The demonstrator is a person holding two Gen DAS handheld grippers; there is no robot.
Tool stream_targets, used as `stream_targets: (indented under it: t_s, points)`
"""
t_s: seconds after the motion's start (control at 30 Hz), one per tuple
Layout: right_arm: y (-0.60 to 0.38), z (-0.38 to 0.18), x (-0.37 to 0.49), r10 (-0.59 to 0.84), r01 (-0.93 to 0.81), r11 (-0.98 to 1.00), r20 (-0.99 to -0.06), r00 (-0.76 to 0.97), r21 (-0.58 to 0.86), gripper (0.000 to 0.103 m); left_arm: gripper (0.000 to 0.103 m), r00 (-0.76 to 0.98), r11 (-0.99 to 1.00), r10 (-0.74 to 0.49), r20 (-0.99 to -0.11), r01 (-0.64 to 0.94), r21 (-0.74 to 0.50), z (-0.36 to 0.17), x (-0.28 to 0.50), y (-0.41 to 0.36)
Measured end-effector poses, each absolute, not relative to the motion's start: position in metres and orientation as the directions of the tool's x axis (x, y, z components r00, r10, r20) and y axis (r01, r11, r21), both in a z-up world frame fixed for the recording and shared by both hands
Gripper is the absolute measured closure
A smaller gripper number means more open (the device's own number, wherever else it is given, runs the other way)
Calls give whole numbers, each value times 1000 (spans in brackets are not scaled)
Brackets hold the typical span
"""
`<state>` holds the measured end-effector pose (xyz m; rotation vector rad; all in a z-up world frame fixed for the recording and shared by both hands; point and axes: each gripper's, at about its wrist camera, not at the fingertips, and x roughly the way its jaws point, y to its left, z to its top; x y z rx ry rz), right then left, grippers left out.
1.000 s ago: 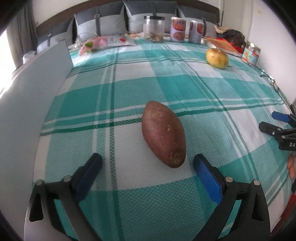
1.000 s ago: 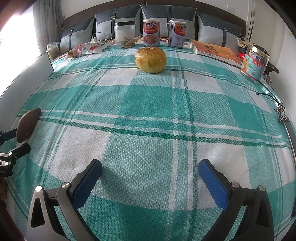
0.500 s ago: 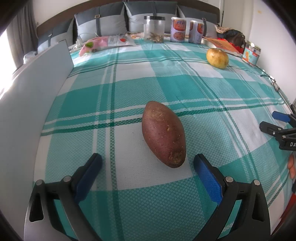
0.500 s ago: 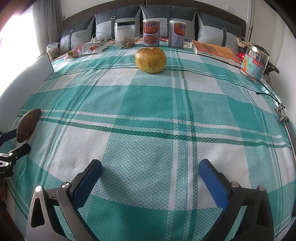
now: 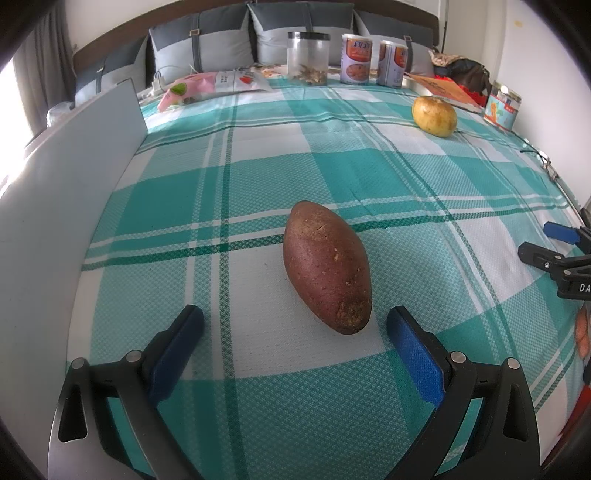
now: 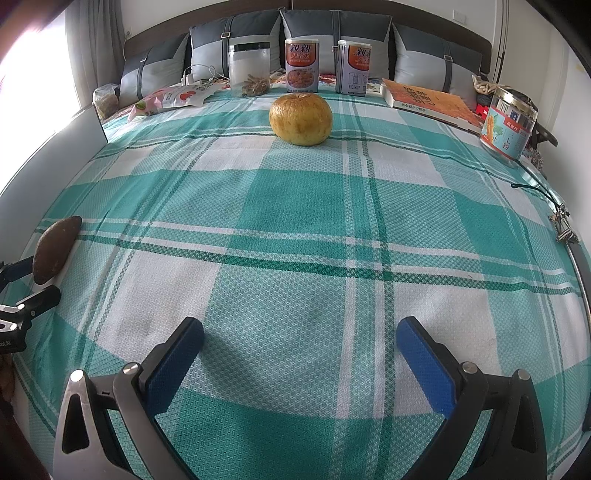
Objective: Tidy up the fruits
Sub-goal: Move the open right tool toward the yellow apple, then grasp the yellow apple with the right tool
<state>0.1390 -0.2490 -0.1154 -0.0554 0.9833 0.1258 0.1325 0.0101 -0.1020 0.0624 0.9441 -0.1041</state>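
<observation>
Between the spread fingers of the left hand-held gripper, a sweet potato lies pointing away; the right hand-held gripper gapes empty.

Bed covered by a teal-and-white plaid cloth, filling the field ahead of the fingers. Beyond the fingers, at the far edge: grey two-tone pillows against a dark headboard. In front of the pillows: a clear jar, two cans, a snack bag. Far right of the fingers: a book and a printed tin. A pale board stands along the bed's left edge, left of the fingers. Behind it, a curtain and strong daylight from the left. White wall to the right. Cord and metal clip at the right edge.
</observation>
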Motion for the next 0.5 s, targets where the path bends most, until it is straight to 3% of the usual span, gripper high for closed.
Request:
stream_targets:
  t_s: [0.23,0.5]
  points:
    - [-246,-113,149,95,-176,984,-845,527,0,0,1,581,994,-60,-812,112,7,-103,134,11]
    - [-233,-81,265,115,-153,988,-802,587,29,2,1,581,994,-60,-812,113,8,-103,134,11]
